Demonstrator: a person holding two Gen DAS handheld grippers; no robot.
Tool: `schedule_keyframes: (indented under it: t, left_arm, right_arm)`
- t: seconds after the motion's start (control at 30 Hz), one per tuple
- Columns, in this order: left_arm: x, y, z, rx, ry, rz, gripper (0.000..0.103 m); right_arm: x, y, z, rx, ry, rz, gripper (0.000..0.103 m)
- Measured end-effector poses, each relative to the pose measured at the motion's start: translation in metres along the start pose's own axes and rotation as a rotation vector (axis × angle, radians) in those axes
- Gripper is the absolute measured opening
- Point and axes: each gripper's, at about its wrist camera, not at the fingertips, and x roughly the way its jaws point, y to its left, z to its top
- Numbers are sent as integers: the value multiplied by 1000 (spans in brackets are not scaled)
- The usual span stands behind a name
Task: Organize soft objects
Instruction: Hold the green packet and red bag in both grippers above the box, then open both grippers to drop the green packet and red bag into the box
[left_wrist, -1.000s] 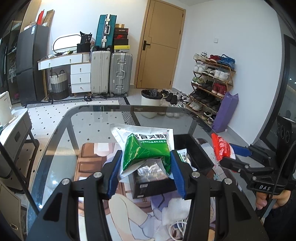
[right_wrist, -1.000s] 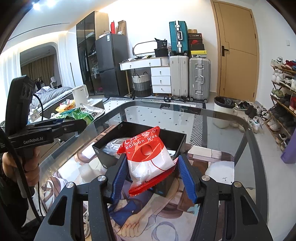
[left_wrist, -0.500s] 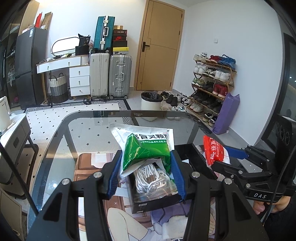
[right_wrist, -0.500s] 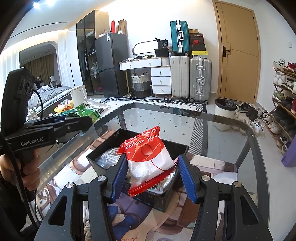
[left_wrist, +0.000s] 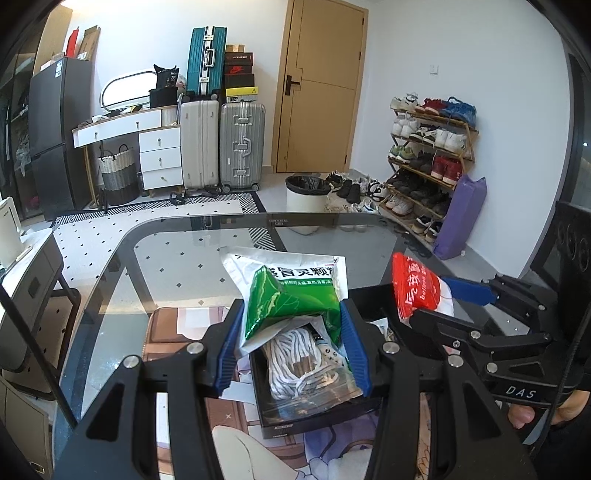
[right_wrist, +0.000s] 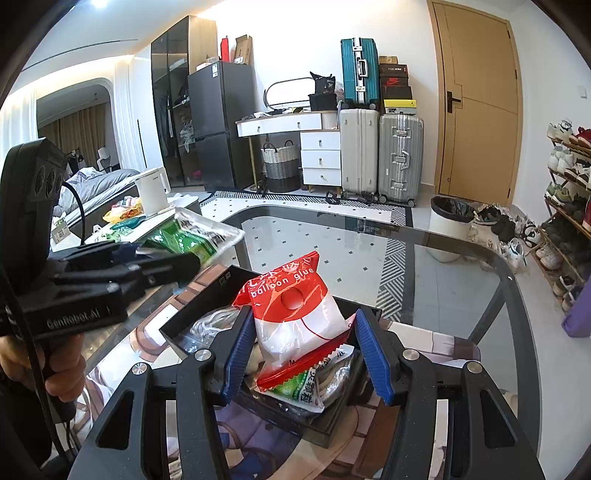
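My left gripper (left_wrist: 291, 345) is shut on a green and white medicine bag (left_wrist: 295, 295) and holds it above a black box (left_wrist: 314, 417) on the glass table. A clear bag of white cord (left_wrist: 295, 354) lies in the box. My right gripper (right_wrist: 304, 354) is shut on a red and white balloon glue bag (right_wrist: 295, 314) over the same box (right_wrist: 229, 280). The red bag also shows in the left wrist view (left_wrist: 413, 288), and the green bag in the right wrist view (right_wrist: 184, 240).
The glass table (left_wrist: 177, 266) has a printed mat (left_wrist: 166, 332) under the box. Another green and white packet (right_wrist: 306, 387) lies in the box. Suitcases (left_wrist: 221, 144), a bin (left_wrist: 306, 195) and a shoe rack (left_wrist: 428, 158) stand beyond the table.
Both grippers have moved forward with their bags and now hang over the black box. The cord bag inside the box has come into view under the left gripper.
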Motion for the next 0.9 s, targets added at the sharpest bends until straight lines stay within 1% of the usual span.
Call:
schedule_keyframes:
  t: [0.3,0.5,0.67,0.9]
  left_arm:
    - [16,-3,-4,13,38,-4,49]
    - [27,-7,-7,28,70,-11,49]
    - [34,-10,-8,35,88,-18,49]
    - [39,-16,-11,56,103,-20,49]
  right_arm:
    - [21,-3,8,-14,28,4,56]
    - [32,-1,9,-20,46,4,56]
    - [43,-6,8,-20,67,1,56]
    - [50,-6,7,-20,74,3,56]
